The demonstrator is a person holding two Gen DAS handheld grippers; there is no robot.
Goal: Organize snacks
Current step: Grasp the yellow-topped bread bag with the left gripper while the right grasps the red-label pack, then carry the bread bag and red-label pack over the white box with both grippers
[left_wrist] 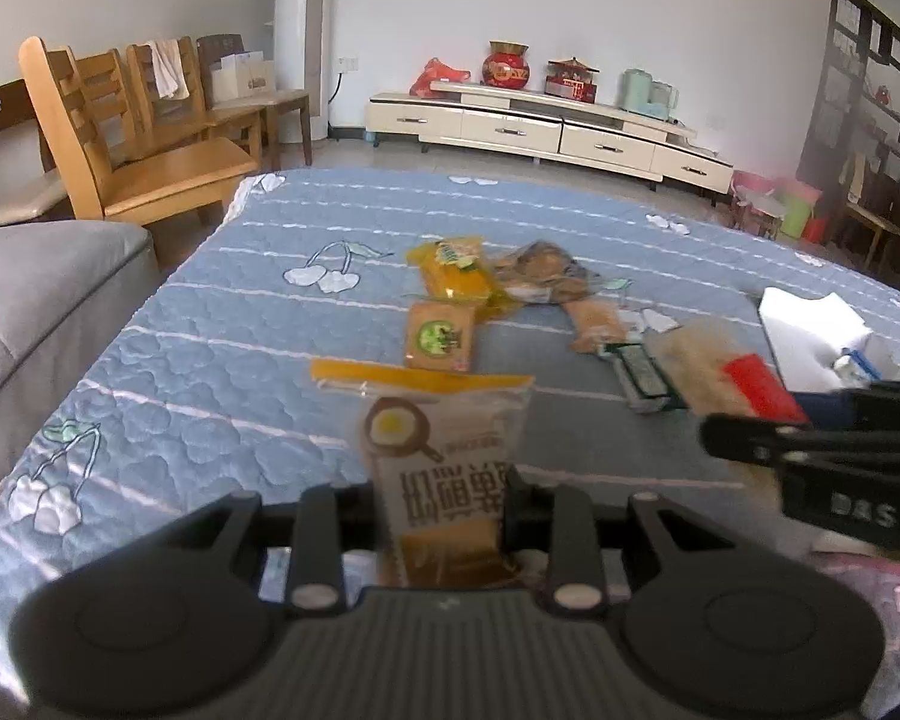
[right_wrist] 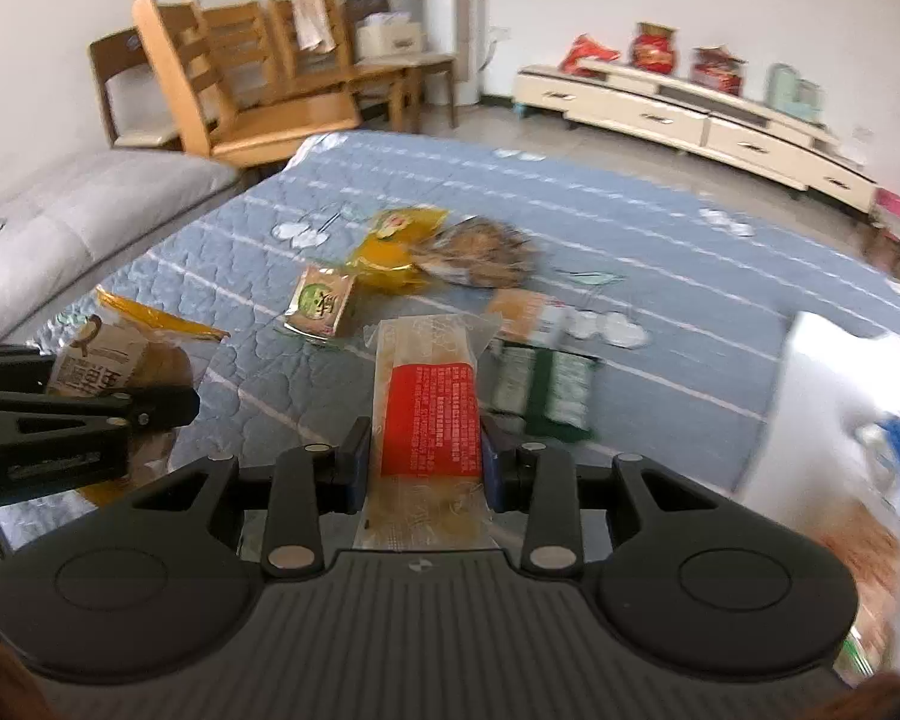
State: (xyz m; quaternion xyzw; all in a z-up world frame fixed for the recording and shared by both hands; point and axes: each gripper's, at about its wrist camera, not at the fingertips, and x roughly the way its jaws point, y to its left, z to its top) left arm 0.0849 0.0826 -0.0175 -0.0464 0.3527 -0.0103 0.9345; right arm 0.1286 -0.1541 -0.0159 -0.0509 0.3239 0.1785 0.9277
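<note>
I see a white box [left_wrist: 810, 330] at the right, contents blurred. My left gripper [left_wrist: 444, 516] clamps an egg-print packet [left_wrist: 444, 450]; my right gripper [right_wrist: 420, 468] clamps a red-label packet [right_wrist: 429, 414], both angled down over the quilt [left_wrist: 210, 348].

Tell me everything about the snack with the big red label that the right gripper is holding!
The long clear-plastic snack packet with a red label holds something pale golden inside. Small white print covers the red label, too blurred to read. Its crinkly sealed end points away, toward the blue quilted cover. The right gripper has its jaws shut on its two long sides, holding it lifted above the cover. Nothing else touches it.
</note>
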